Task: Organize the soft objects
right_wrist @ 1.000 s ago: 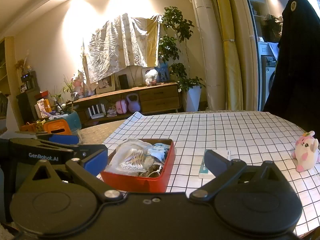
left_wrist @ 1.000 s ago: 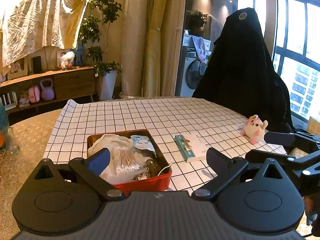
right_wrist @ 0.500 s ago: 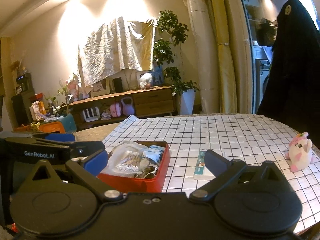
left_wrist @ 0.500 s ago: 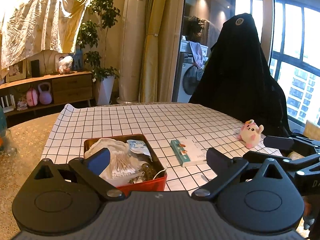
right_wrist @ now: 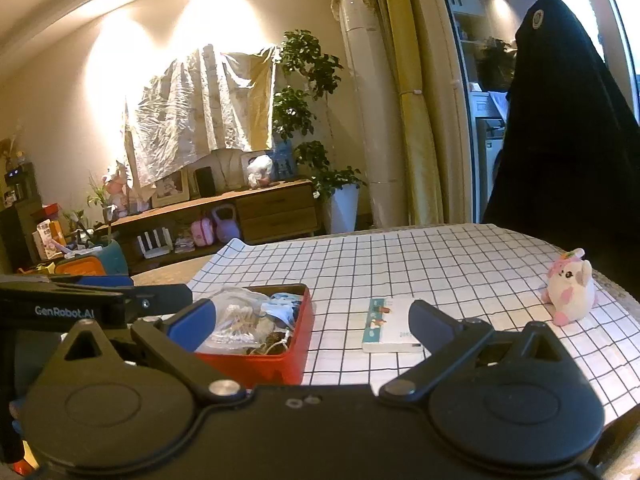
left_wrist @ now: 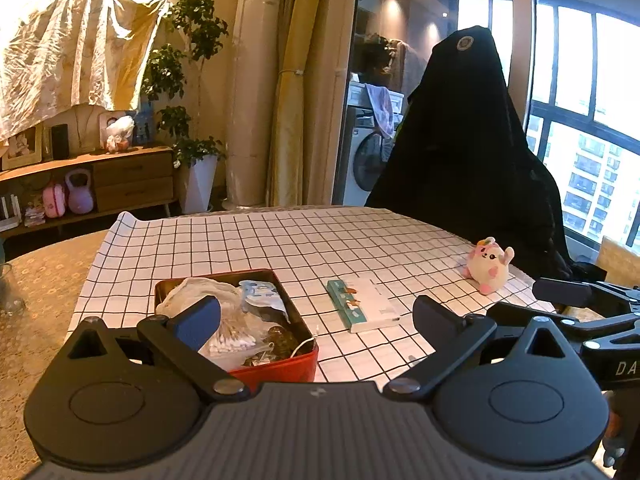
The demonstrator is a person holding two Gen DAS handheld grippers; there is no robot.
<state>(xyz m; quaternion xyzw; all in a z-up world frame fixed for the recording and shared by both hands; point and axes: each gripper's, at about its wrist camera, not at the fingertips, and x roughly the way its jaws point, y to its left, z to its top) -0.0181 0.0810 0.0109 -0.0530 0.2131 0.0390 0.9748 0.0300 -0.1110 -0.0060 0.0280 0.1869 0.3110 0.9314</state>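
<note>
A small pink and white plush toy [left_wrist: 489, 266] sits on the checked cloth at the right, also in the right wrist view [right_wrist: 569, 288]. A red tin [left_wrist: 280, 368] near the front holds a bag of cotton swabs [left_wrist: 232, 332] and soft packets; it also shows in the right wrist view [right_wrist: 260, 364]. My left gripper [left_wrist: 314, 314] is open and empty, held above the table's near edge behind the tin. My right gripper [right_wrist: 310, 318] is open and empty, beside the left one.
A white and teal box [left_wrist: 362, 304] lies flat between tin and plush. A black draped shape [left_wrist: 468, 152] stands behind the table. The checked cloth [left_wrist: 304, 240] covers most of the table. A sideboard [left_wrist: 100, 180] and plants stand by the far wall.
Both grippers have drawn back and risen a little, so the tin, box and plush sit lower and farther in view. Jaws stay open.
</note>
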